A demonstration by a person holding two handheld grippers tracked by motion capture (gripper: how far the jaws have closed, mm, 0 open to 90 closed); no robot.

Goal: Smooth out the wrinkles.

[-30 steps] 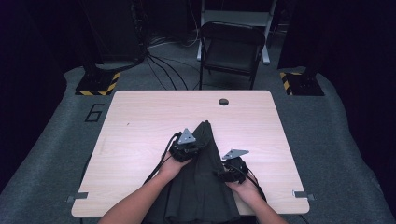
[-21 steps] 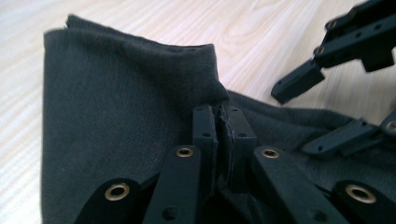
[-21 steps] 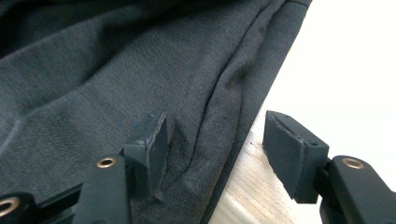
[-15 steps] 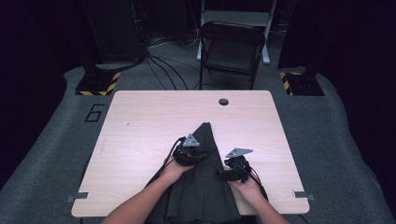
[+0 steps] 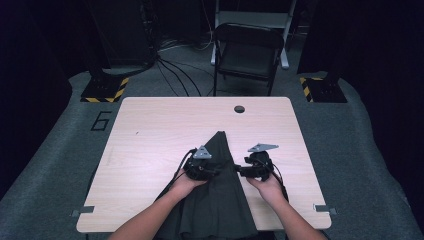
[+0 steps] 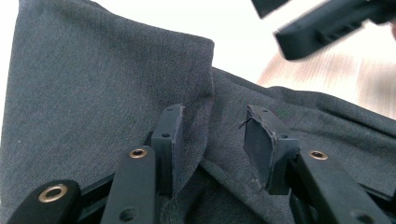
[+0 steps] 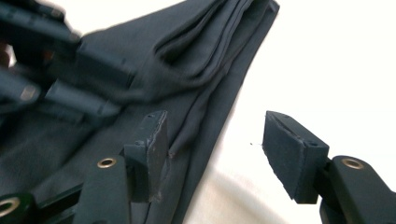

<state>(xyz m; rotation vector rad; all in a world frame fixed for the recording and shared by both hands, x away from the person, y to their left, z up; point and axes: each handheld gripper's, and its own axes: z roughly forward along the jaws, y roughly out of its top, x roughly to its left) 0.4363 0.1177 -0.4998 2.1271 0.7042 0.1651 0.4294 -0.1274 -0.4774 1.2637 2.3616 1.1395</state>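
Overhead, the table [image 5: 150, 130] is a pale wood slab with a round hole [image 5: 239, 109] near its far edge, standing on grey carpet [image 5: 60, 165] with a black folding chair [image 5: 245, 50] behind it. On the near half of the table lies a dark grey cloth [image 5: 220, 200], folded into a long wedge whose tip points toward the far edge and whose broad end hangs over the near edge between the person's forearms. The left gripper [image 5: 210, 171] sits on the cloth's left side, the right gripper [image 5: 241, 171] at its right edge, the two tips near each other. In the left gripper view the left gripper [image 6: 212, 140] has its jaws parted, having just been opening; a raised fold of the cloth [image 6: 93, 84] stands between the pads [image 6: 169, 135], brushing the left one and clear of the right, so nothing is clamped. In the right gripper view the right gripper [image 7: 212, 149] is also open and empty: one pad [image 7: 156, 140] hangs over the layered edge of the cloth [image 7: 187, 60], the other over bare table [image 7: 327, 60].
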